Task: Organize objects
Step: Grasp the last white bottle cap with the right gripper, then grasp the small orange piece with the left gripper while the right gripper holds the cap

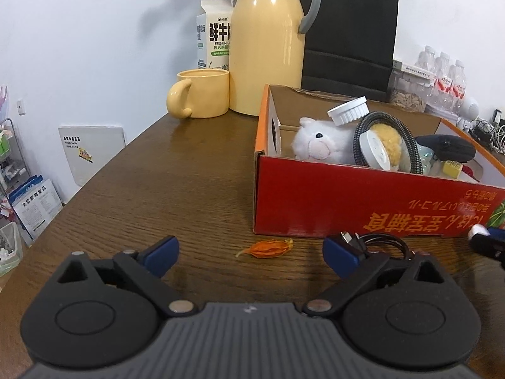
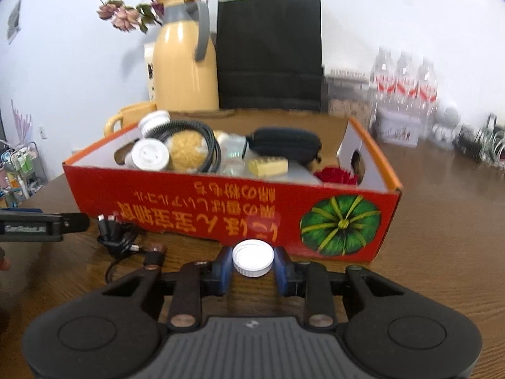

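A red cardboard box (image 1: 347,199) (image 2: 221,202) stands on the wooden table and holds a white plush toy (image 1: 318,142), white jars, a coiled cord, a black pouch (image 2: 284,142) and a yellow block. My left gripper (image 1: 249,252) is open just above the table. A small orange dried husk (image 1: 265,248) lies between its fingers, untouched. A black charger cable (image 1: 382,243) (image 2: 120,237) lies by its right finger, in front of the box. My right gripper (image 2: 252,268) is shut on a white bottle cap (image 2: 252,257) in front of the box's near wall.
Behind the box stand a yellow thermos jug (image 1: 268,47), a yellow mug (image 1: 202,94), a milk carton (image 1: 214,38) and a black paper bag (image 1: 350,31). Water bottles (image 2: 404,79) stand at the back right. The table's left edge (image 1: 94,183) drops off to shelves and the floor.
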Demonstrator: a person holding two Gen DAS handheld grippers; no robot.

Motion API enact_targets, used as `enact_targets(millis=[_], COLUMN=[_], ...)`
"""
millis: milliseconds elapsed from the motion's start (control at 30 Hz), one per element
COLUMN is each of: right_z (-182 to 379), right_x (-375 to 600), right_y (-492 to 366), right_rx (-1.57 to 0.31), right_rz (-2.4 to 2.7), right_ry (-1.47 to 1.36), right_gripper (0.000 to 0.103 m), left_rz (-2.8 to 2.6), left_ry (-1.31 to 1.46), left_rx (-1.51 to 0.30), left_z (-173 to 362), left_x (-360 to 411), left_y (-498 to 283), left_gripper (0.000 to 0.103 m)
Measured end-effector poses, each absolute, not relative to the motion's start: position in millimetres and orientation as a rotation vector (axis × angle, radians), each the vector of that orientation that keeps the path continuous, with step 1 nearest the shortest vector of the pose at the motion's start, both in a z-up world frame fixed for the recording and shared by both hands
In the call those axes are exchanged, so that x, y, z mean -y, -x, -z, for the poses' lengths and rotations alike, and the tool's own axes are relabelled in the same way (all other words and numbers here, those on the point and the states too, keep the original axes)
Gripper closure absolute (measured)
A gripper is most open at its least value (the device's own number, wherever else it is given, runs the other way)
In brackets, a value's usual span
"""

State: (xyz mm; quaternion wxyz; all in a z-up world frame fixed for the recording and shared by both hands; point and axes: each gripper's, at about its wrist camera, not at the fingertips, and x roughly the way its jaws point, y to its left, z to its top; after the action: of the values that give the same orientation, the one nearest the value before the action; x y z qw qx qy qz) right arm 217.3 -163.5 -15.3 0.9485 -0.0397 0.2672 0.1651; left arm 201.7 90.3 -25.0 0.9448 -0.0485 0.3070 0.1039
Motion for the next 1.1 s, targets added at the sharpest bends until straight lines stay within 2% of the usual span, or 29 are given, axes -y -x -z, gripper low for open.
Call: enact_targets(millis=[167, 300, 433, 533, 633, 700, 733, 900, 1033, 1067, 1100], right_z=[10, 9, 8, 8, 8, 8, 8, 8, 7, 7, 7], right_x=[162, 161, 161, 161, 161, 161, 161, 162, 163, 163, 163], right_y=[-207, -204, -202, -201, -201, -201, -201, -199, -196, -196, -195], right_rx=[-0.480, -0.457, -0.446, -0.443, -0.442, -0.440, -0.439, -0.428, -0.414, -0.412, -0.409], right_rz=[-0.320, -0.318, -0.319, -0.320, -0.319, -0.319, -0.318, -0.315, -0.314, -0.314, -0.314], right_ry=[0.115, 0.131, 0.138, 0.140, 0.140, 0.141, 0.140, 0.143, 0.145, 0.146, 0.146], right_gripper=[0.076, 0.076, 0.076, 0.076, 0.076, 0.076, 0.076, 0.076, 0.076, 0.076, 0.076], left_rz=[-0.232, -0.249, -0.246, -0.256, -0.264, -0.261, -0.255, -0.234, -0.211, -0.202, -0.193], left_ry=[0.098, 0.108, 0.100, 0.098, 0.103, 0.111, 0.116, 0.130, 0.127, 0.125, 0.123], left_rx=[-0.643, -0.653, -0.653, -0.650, -0.639, -0.632, -0.629, -0.614, -0.583, -0.572, -0.561], left_z=[27, 29, 29, 29, 29, 28, 28, 27, 24, 23, 22], left_x=[-90, -88, -82, -80, -80, -80, -80, -80, -77, -76, -75], left_y=[-209, -212, -212, -212, -210, -208, -207, -203, -195, -193, -191], left_gripper=[0.010, 0.022, 0.023, 0.034, 0.053, 0.069, 0.074, 0.086, 0.088, 0.094, 0.095])
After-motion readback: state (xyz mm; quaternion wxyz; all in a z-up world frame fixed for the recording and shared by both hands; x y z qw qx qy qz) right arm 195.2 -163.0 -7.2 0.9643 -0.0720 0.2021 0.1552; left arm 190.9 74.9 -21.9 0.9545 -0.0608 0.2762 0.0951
